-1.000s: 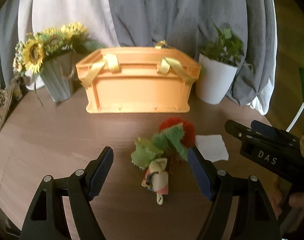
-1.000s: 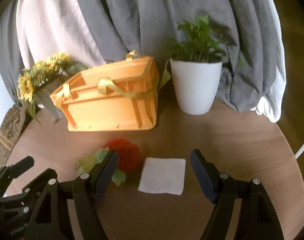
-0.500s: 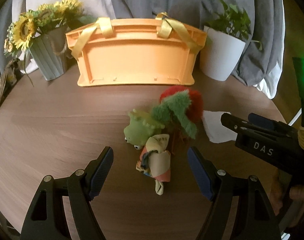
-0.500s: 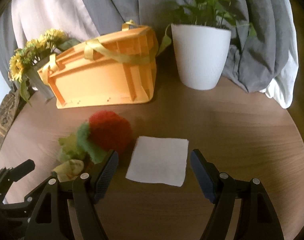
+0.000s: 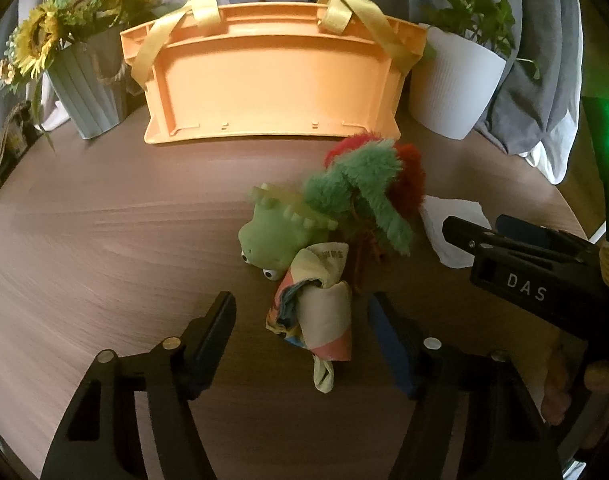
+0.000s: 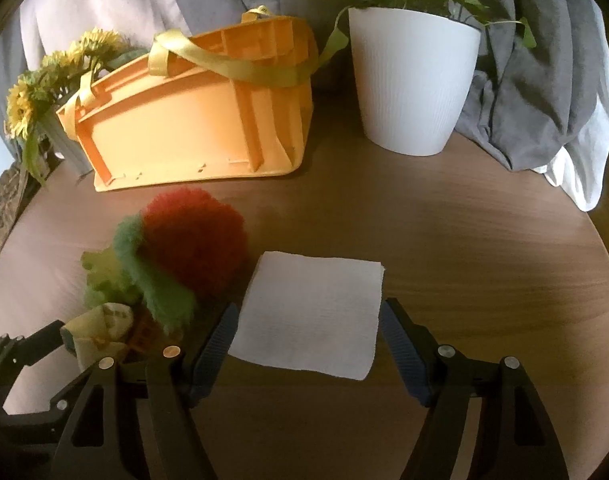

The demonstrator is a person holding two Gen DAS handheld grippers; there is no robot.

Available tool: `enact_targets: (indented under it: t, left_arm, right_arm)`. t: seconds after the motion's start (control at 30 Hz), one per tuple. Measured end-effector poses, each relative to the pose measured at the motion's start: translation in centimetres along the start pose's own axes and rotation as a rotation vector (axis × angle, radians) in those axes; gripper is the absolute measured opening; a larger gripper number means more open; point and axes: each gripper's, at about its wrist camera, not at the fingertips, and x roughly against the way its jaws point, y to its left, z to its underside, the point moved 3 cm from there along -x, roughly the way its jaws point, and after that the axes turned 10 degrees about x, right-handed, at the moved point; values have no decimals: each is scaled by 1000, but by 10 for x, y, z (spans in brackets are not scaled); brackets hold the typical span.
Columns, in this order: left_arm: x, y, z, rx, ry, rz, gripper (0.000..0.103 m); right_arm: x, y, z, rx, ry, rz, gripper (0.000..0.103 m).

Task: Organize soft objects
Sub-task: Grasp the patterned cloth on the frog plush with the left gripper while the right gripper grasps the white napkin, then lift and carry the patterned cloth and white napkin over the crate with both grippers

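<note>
A: Item 1, largest?
B: Round wooden table [image 6: 464, 232], brown. Grey and white drapery [image 6: 544, 92] bunched along the far edge.

A: Item 2?
B: Orange plastic crate [image 5: 272, 84] w/ yellow ribbon handles, far centre, standing on the table. Its inside isn't in view.

A: Flanking pcs?
B: White ribbed pot w/ green plant [image 6: 412, 80], far right, just beside the crate. Grey vase w/ sunflowers [image 5: 84, 84], far left of the crate.

A: Task goods, soft?
B: Three in a heap, centre of table, near side of the crate. Red and green fuzzy plush [image 5: 376, 196] at the far end of the heap, close to the crate's wall; contact not certain. Green dino toy [image 5: 276, 232] touching its left side, eyes toward the camera. Rolled patterned cloth [image 5: 316, 312], multi-col., nearest, leaning on the dino.

A: Flat pcs?
B: White paper napkin [image 6: 308, 320], lying flat, just right of the heap; one edge meets the red plush.

A: Claws?
B: Left gripper [image 5: 302, 328]: jaws spread wide, nothing held, the rolled cloth's near end between the fingers, no contact seen. Right gripper [image 6: 308, 338]: jaws likewise spread, empty, napkin's near half between the fingers. Whether it hovers or touches the table, can't tell.
</note>
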Motion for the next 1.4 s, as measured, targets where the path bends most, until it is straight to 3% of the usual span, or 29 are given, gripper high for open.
enact_targets:
  t: [0.37,0.47,0.63,1.03,1.4]
  left_arm:
    - [-4,2,1,-6,20,23,42]
    - [-3,3,1,-1,19,28,40]
    - [2,7,1,11,18,41,37]
    - [29,9,-7,-9,-49,52,36]
    - [58,19,-23,-12,-113,73,36]
  right_arm:
    - [-12,7,2,43,30,21,57]
    - [-11,10,3,59,28,17,45]
    - [-7,15,4,56,34,-4,15]
    - [31,25,16,-15,29,-48,14]
    - [73,43,1,12,-48,-7,14]
